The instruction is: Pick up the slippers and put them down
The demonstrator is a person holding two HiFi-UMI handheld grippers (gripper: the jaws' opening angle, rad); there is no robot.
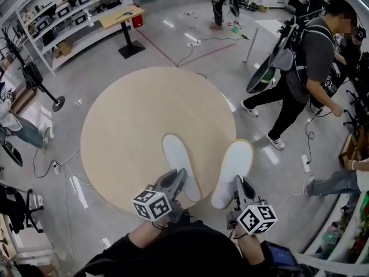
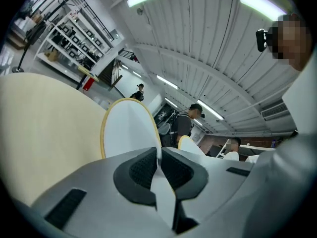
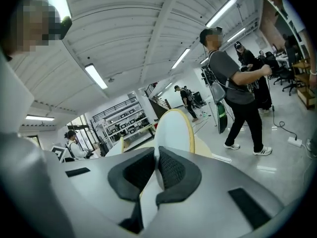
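Two flat white slippers with tan rims lie side by side over the near part of the round beige table (image 1: pixel 132 120). My left gripper (image 1: pixel 177 179) is shut on the near end of the left slipper (image 1: pixel 179 160). In the left gripper view that slipper (image 2: pixel 128 128) stretches away from the jaws. My right gripper (image 1: pixel 238 184) is shut on the near end of the right slipper (image 1: pixel 233 166), which overhangs the table's right edge. In the right gripper view it (image 3: pixel 172 128) rises ahead of the jaws. Whether the slippers rest on the table I cannot tell.
A person in dark clothes (image 1: pixel 305 68) walks on the floor just right of the table. A tripod stand (image 1: pixel 34 77) and white shelves (image 1: pixel 63 16) are at the left, with a small pedestal table (image 1: pixel 124 19) behind. Cables lie on the floor around the table.
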